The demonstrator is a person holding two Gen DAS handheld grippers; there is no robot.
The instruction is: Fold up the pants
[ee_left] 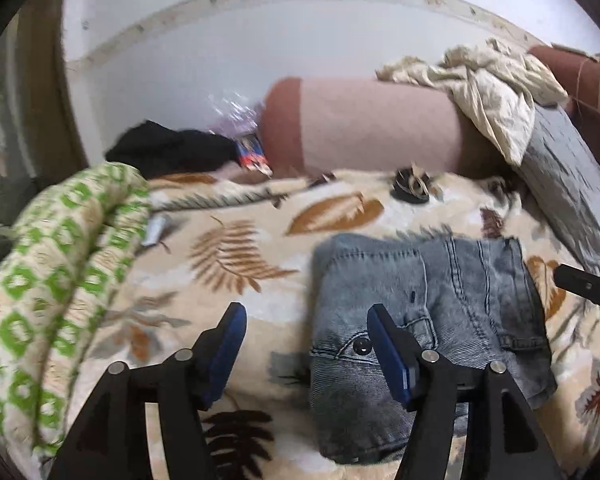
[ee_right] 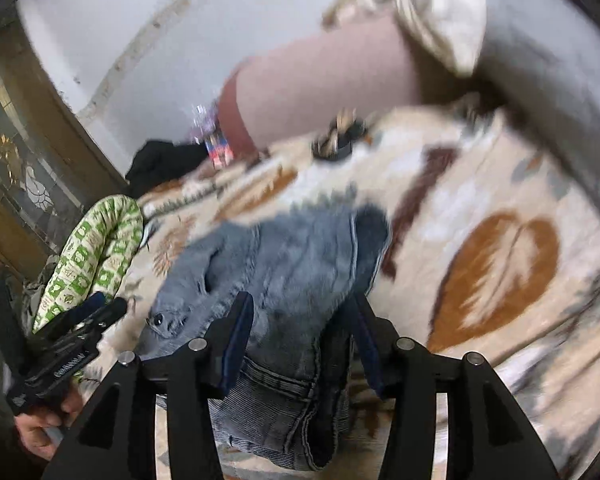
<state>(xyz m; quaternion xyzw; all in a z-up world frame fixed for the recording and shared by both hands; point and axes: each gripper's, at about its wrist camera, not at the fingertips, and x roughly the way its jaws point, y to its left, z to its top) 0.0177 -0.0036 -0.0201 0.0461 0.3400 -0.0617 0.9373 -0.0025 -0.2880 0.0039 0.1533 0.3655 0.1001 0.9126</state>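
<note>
Two blue-padded fingers point(ee_left: 388, 354) of my left gripper point(ee_left: 304, 344) stand spread wide and hold nothing, hovering over the near left edge of one pair of grey-blue jeans point(ee_left: 424, 280). Folded into a compact bundle, the jeans lie on a cream blanket point(ee_left: 236, 252) printed with brown and orange leaves, one metal button point(ee_left: 361, 346) showing near the right finger. My right gripper point(ee_right: 300, 328) hangs over the bundle's near end, its fingers likewise parted and empty. In the right wrist view the left gripper sits at the far left edge, my hand point(ee_right: 40, 420) around its handle. One rolled green-and-white quilt point(ee_left: 60, 264) lies to the left; one pink-and-rust bolster point(ee_left: 364, 124) spans the far side, one crumpled cream cloth point(ee_left: 488, 92) draped over its right end. One black garment point(ee_left: 172, 148) rests at the far left.
</note>
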